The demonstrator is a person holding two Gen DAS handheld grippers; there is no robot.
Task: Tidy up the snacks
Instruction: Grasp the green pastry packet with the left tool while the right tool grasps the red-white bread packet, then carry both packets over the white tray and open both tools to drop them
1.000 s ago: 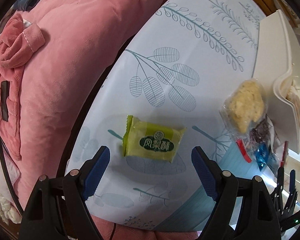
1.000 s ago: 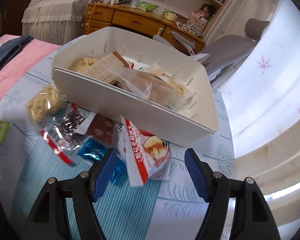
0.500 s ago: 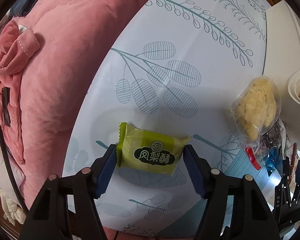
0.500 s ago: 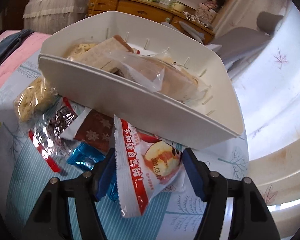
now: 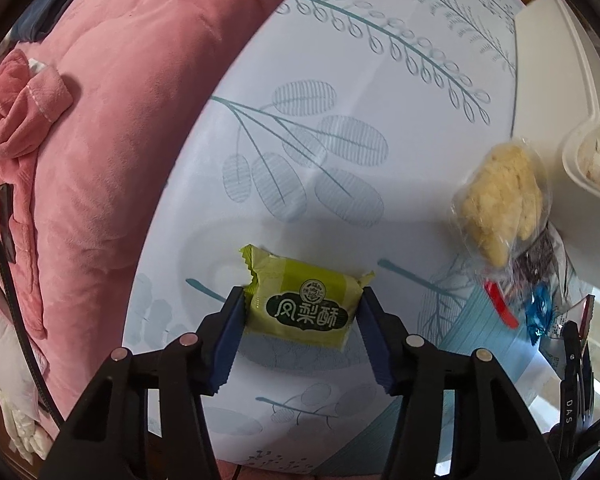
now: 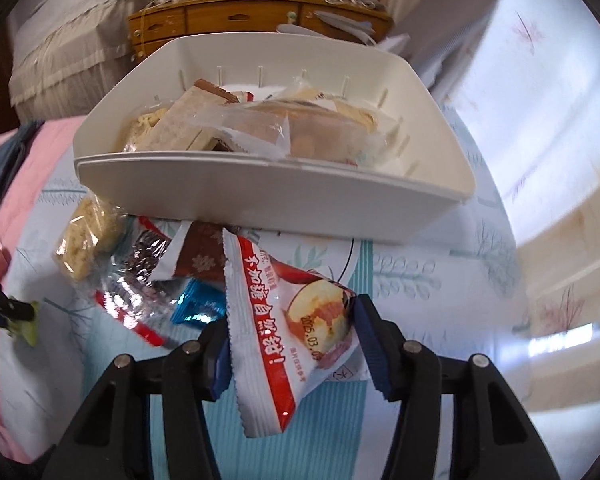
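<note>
Pastry pack (image 5: 306, 307), light and crushable, pinched at both ends by left gripper (image 5: 302, 312); right gripper (image 6: 290, 330) pinches slippery red-white pouch (image 6: 288, 320) mid-body.

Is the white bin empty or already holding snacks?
Holding snacks: the white bin has several wrapped packets piled inside.

white bin (image 5: 548, 80): cut off at right edge | wooden dresser (image 6: 236, 20): blurred | blue packet (image 6: 198, 302): partly covered
</note>
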